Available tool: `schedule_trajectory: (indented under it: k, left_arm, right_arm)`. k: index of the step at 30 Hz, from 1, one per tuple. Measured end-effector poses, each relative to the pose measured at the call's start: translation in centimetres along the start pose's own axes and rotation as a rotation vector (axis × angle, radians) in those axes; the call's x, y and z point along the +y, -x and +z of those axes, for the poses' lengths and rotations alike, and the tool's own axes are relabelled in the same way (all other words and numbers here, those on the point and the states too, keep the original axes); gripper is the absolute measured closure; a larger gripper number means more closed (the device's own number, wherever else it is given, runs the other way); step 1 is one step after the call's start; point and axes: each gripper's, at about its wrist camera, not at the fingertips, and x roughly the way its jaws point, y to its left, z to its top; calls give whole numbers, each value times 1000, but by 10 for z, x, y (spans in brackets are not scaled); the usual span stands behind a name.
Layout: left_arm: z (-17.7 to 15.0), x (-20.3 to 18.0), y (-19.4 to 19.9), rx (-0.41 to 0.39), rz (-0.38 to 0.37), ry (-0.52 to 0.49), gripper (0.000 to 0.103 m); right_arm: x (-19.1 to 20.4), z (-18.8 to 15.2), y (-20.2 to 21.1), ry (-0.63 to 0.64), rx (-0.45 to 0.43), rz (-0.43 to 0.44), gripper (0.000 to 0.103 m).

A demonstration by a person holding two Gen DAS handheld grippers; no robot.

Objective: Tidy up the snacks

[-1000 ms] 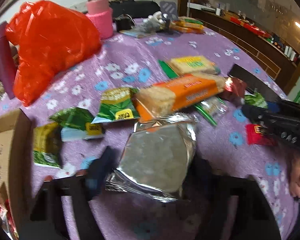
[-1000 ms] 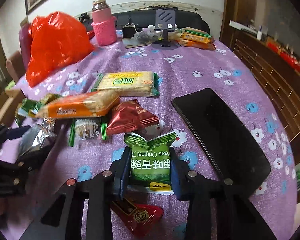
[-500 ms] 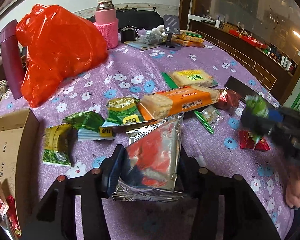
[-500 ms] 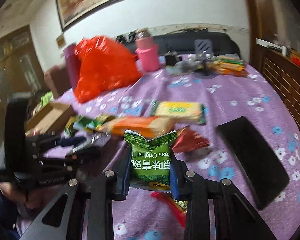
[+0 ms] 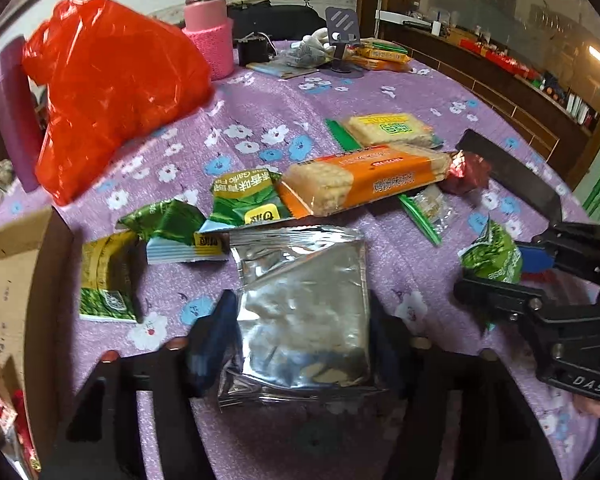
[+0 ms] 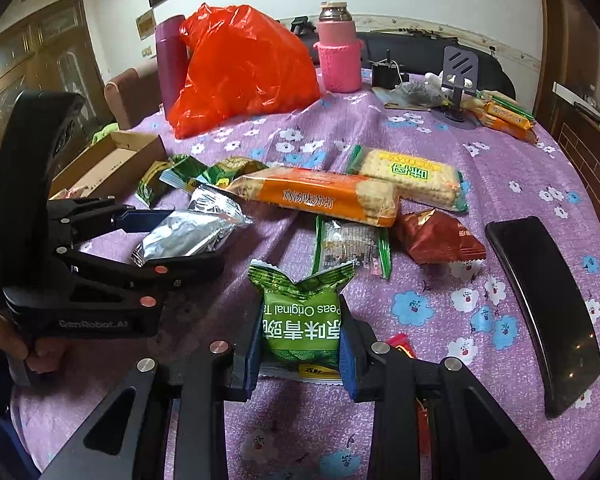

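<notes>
A purple flowered tablecloth (image 6: 440, 152) is strewn with snacks. A green pea packet (image 6: 302, 320) is pinched by the right gripper (image 6: 300, 350). Around a silver pouch (image 5: 304, 312) the left gripper (image 5: 300, 340) jaws are opening. Both should be carried level to the cardboard box (image 6: 108, 160).

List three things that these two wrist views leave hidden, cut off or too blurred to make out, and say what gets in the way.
- Cardboard box: left wrist view, contents cut off by the picture edge.
- Red packet: right wrist view, mostly hidden behind the right gripper.
- Silver pouch: left wrist view, no label readable; blurred and glary, and whether the opening jaws of the left gripper touch it is unclear.
</notes>
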Motion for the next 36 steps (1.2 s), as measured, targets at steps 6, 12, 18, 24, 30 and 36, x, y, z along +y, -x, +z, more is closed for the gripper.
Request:
schedule_trajectory:
  k: [6,12,18,24,30,36]
  left_arm:
    - [2,9,10,-35,-28,44,46]
    - [5,10,32,-125,-44,58,46]
    - [8,9,45,-180,-42,54,46]
    - [5,13,61,-242,-22,66,46]
    - [1,35,72,-264,-24,140,46]
    - [-3,48,77,-272,-7,175,46]
  right_arm:
    - [-5,1,5,-28,-24,14,69]
    - [-3,1,4,-20,-28,35,69]
    - [-1,2,-1,-9,-23,4,69]
    - [-3,6,0,-47,-23,-51,69]
    - [17,24,13,-131,-43,-87,69]
    - [51,33,-11,-135,-1,-138,69]
